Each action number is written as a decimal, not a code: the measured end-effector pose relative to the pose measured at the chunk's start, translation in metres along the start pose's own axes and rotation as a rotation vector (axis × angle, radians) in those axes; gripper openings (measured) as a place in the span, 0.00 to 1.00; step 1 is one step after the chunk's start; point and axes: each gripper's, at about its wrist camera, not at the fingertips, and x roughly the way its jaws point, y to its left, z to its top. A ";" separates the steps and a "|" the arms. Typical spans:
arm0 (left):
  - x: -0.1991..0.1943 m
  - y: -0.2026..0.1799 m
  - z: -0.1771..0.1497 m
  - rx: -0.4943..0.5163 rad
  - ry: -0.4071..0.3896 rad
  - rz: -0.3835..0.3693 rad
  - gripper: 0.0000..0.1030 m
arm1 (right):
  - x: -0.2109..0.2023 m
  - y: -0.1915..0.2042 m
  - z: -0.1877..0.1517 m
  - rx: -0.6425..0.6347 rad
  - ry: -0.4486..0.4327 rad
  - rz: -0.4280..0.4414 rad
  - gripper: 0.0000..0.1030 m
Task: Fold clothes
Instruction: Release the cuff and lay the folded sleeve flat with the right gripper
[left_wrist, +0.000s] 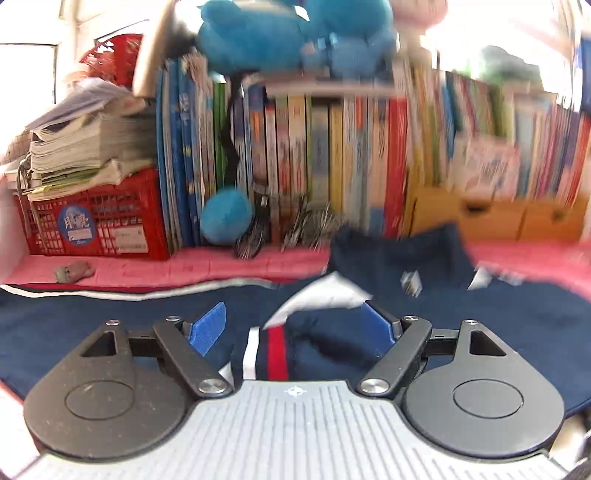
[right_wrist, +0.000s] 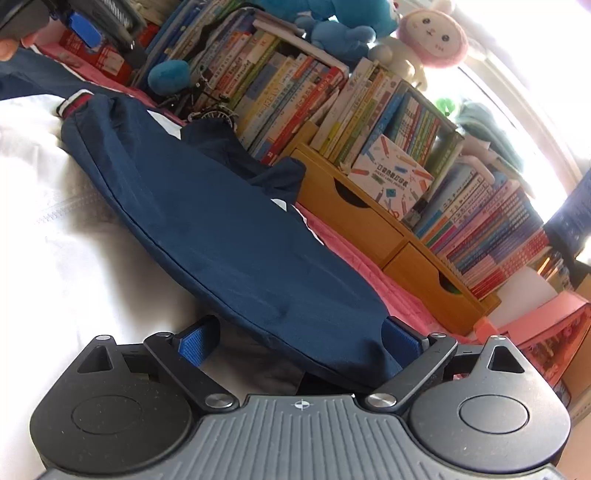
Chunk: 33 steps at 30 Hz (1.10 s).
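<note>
Left gripper (left_wrist: 291, 325) nearest in left wrist view: blue pads (left_wrist: 207, 326) spread wide, nothing clamped between them. Navy garment (left_wrist: 110, 325) directly below, spread across pink quilted cover (left_wrist: 207, 264). Red-and-white striped cuff (left_wrist: 271, 352) bunched between the open fingers, not pinched. White lining (left_wrist: 325, 295) flipped up just beyond the right pad. Right half of this view motion-blurred; detail there unreliable.

Right gripper (right_wrist: 299, 339) in right wrist view: jaws also spread wide. Navy garment's (right_wrist: 221, 236) hem draped over the gap and against the right pad (right_wrist: 402, 341); left pad (right_wrist: 194, 345) clear of it, over white fabric (right_wrist: 74, 258). No closing grip evident; contact with right pad only. Striped cuff (right_wrist: 74, 103) at far end of the garment, near upper left. Left gripper (right_wrist: 85, 26) visible at top-left corner, with a bit of the holding hand (right_wrist: 7, 48).

Background, both views: row of upright books (left_wrist: 314, 155) along back edge, red crate (left_wrist: 96, 221) stacked with papers (left_wrist: 81, 144) at left, blue plush toy (left_wrist: 295, 33) on top of books, blue plush ball (left_wrist: 225, 218) at their foot. Wooden drawer unit (right_wrist: 388, 236) under books at right; pink-and-white plush (right_wrist: 432, 37) above. Small grey object (left_wrist: 74, 271) on pink cover by the crate, unidentifiable.
</note>
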 end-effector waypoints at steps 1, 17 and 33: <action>0.013 -0.002 -0.005 0.012 0.045 0.030 0.77 | 0.001 0.000 0.000 -0.016 -0.008 -0.010 0.92; 0.041 0.017 -0.017 -0.063 0.158 0.039 1.00 | 0.036 -0.098 -0.068 0.111 0.129 -0.095 0.99; 0.043 0.023 -0.016 -0.096 0.171 0.024 1.00 | -0.018 -0.132 0.012 0.670 0.072 0.416 0.84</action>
